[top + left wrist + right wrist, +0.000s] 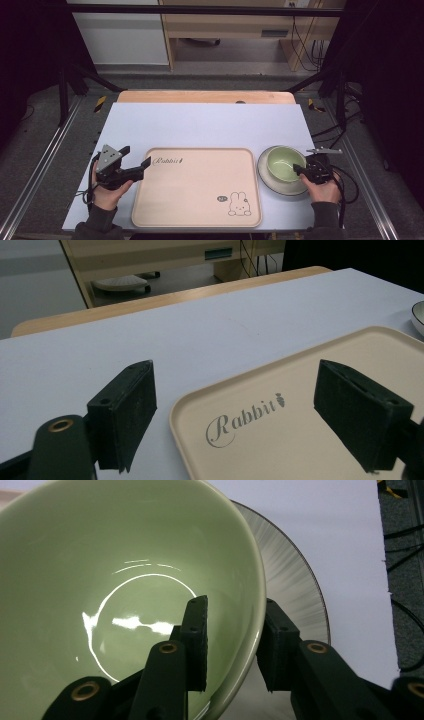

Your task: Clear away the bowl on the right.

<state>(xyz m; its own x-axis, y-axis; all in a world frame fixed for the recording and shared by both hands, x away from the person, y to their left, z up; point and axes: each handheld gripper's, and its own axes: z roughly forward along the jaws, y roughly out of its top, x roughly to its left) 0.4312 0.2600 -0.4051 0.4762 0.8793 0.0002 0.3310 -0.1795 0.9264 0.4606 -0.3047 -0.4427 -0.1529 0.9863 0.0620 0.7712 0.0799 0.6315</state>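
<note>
One tray [197,187] beside plate [265,176], bowl [285,162] in right gripper [300,170].

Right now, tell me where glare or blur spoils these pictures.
Right gripper view: bright streaks of glare inside the green bowl. Left gripper view: near jaws soft, the tray lettering readable. High view: even light on the table, dark surroundings.

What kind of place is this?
Probably a lab or recording workspace, not a kitchen: the table stands inside a black metal frame, cables trail on the floor, and handheld tongs grip a green bowl.
</note>
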